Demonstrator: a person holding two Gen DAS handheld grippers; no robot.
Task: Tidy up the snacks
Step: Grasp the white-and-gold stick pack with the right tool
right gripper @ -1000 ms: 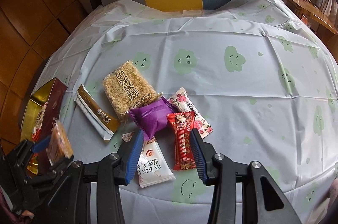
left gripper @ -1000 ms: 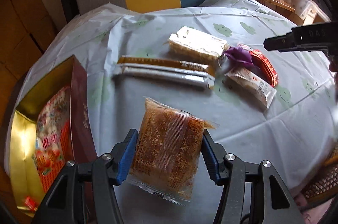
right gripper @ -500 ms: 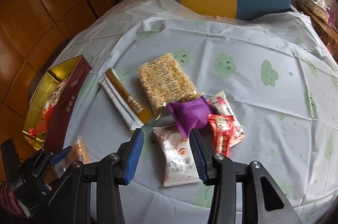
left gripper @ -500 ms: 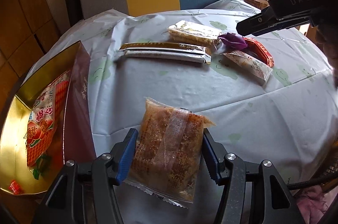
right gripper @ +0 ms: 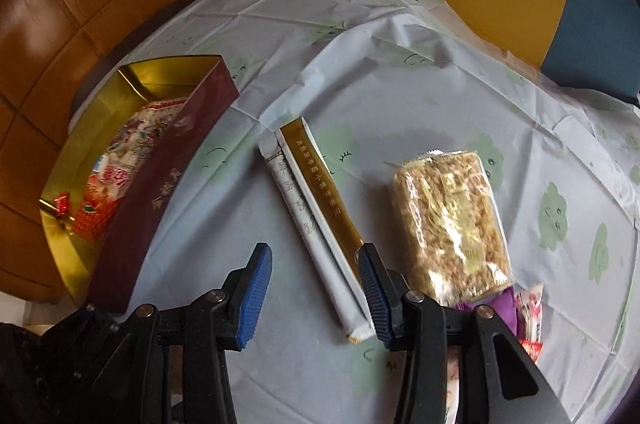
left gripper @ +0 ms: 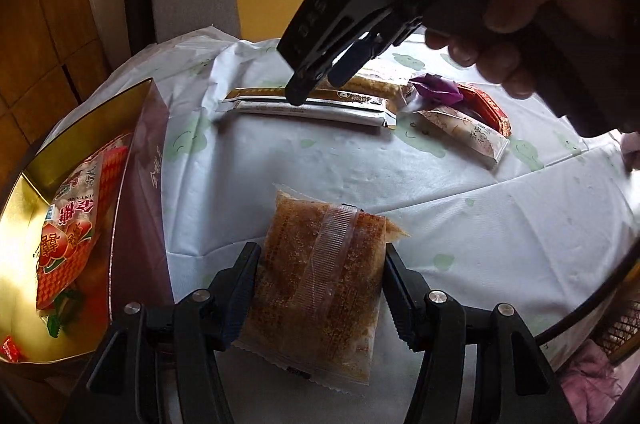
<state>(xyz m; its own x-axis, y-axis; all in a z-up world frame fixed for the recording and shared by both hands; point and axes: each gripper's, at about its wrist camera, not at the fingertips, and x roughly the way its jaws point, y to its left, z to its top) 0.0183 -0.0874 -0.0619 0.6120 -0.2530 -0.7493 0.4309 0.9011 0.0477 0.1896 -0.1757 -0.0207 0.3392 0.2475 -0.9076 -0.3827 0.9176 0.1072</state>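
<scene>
Left wrist view: dark red cardboard box with gold lining [left gripper: 136, 184] sits left of the fingers, open top, one red-and-white printed snack bag [left gripper: 68, 224] already inside. Left gripper [left gripper: 320, 288] pinches a clear-wrapped brown crumbly snack cake [left gripper: 320, 284] by its two long edges, held above the pale cloud-print tablecloth [left gripper: 480, 224] and just right of the box wall. Cake looks light and brittle; the film wrapper is slick, so I'd keep a moderate squeeze on the edges, not the sealed ends.

Right wrist view: right gripper [right gripper: 316, 296] has its fingers spread wide, nothing between the pads. Clear-wrapped puffed rice bar [right gripper: 452, 220] lies right of the right finger, apart from it; stiff but crushable, best taken across its short width. Gold-and-white long flat sachets [right gripper: 316, 220], two side by side, run ahead from between the fingers, near end close against the right finger. Thin, floppy, light: grab mid-length across both. Purple pillow-shaped candy wrapper [right gripper: 502, 308] sits behind the right finger, partly hidden.
</scene>
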